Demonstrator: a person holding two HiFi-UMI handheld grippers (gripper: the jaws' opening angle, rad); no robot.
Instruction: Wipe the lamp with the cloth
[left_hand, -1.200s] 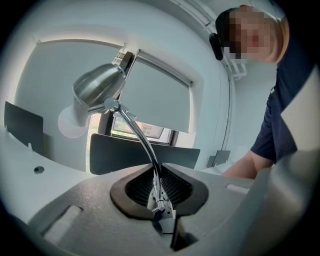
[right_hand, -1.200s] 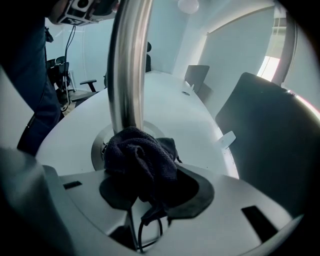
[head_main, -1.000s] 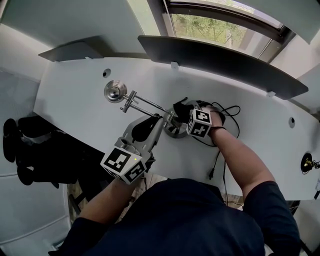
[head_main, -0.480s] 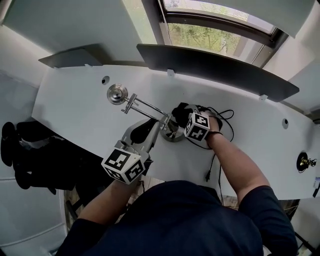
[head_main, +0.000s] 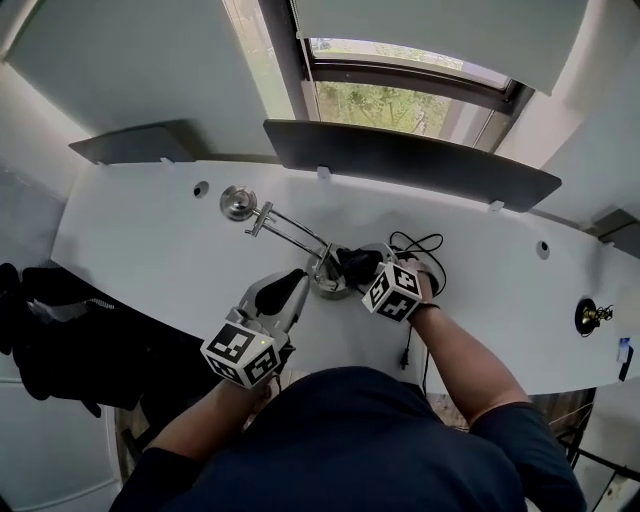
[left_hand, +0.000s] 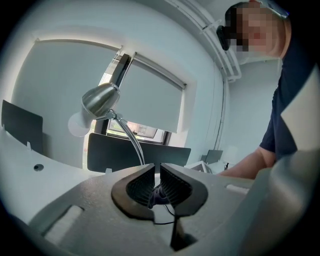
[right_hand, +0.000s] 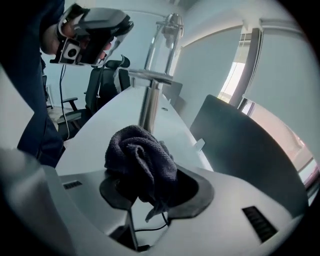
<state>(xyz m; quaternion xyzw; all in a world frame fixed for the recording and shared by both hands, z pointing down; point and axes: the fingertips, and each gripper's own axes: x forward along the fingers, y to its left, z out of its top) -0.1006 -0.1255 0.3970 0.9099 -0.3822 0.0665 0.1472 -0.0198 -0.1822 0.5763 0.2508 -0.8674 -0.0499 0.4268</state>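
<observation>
Dark cloth (right_hand: 142, 160) bunched tight in right gripper (head_main: 366, 270) fingers, beside lamp (head_main: 292, 230) post, just above base. Left gripper (left_hand: 158, 181) fingers nearly together, empty, other side of post. Both stay by post since second ago: wiping likely still low; lamp head pending.

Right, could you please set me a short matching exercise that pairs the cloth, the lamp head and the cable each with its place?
Things:
1. cloth
2. lamp head
3. cable

Places:
A. lying on the desk
B. bunched in the right gripper
C. at the end of the lamp arm

Pairs: 1-B, 2-C, 3-A.
</observation>
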